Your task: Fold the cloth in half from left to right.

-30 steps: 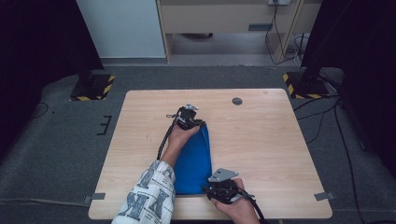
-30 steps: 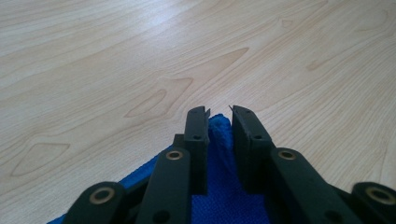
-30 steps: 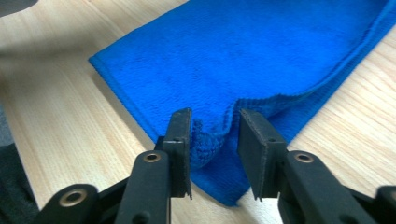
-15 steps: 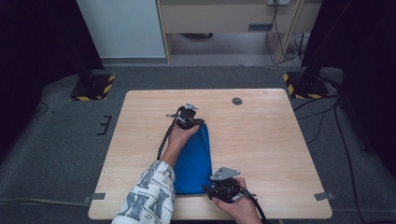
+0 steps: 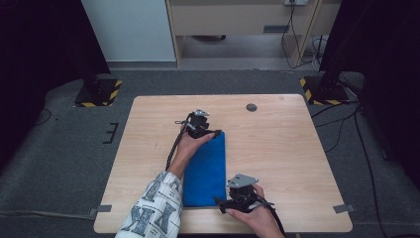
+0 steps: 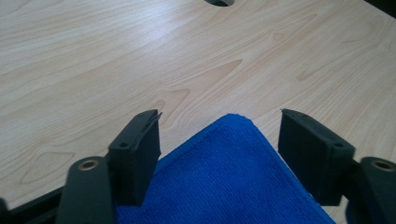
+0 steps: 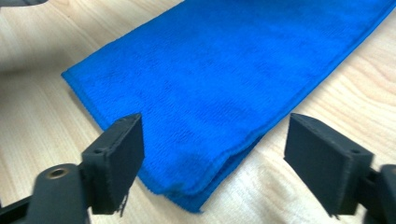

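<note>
A folded blue cloth [image 5: 205,168] lies flat as a long strip in the middle of the wooden table [image 5: 287,148]. My left gripper [image 5: 214,133] sits at the cloth's far end; its jaws have just been opening and stand apart over the cloth's corner [image 6: 233,154] without pressing it. My right gripper [image 5: 220,202] is at the near right corner of the cloth [image 7: 219,102]; its jaws have also just been opening, and they stand wide with the folded edge lying loose between them.
A small dark round hole [image 5: 251,107] sits in the table near its far edge. Bare wood lies on both sides of the cloth. Black stands with yellow-striped bases [image 5: 99,94] are on the floor beyond the far corners.
Both hands have stayed where they were, at the two ends of the cloth. The cloth lies in the same place.
</note>
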The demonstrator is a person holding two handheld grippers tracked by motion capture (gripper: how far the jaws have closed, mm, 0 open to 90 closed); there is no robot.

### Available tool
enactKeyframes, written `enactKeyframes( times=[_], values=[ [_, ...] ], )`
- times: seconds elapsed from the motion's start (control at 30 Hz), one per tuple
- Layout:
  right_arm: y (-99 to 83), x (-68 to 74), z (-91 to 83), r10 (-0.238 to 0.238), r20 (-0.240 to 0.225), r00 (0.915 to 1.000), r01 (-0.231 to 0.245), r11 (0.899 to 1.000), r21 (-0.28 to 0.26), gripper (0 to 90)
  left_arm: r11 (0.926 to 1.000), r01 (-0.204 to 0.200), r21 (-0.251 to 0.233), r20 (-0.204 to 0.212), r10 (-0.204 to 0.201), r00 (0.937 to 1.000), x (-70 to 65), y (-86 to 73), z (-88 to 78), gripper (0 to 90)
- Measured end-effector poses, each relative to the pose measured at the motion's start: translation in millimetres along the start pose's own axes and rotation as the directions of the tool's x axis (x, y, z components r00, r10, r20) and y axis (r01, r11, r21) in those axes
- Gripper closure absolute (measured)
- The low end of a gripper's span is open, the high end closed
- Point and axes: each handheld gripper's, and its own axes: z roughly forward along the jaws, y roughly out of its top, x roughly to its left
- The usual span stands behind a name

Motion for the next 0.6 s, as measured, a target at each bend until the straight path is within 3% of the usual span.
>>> enactKeyframes(
  times=[0.17,0.6],
  values=[
    [2.8,-6.5,0.0,0.008,0.014,0.9999,-0.007,1.000,-0.026,12.9,0.9996,-0.025,-0.008,-0.006,0.025,0.9997,-4.9,0.0,-8.4,21.9],
    [9.1,-19.5,4.5,0.000,0.027,0.9996,0.002,0.999,-0.052,7.9,0.9968,-0.066,0.044,-0.063,0.069,0.9957,-11.3,-17.2,-38.1,8.3]
  ],
)
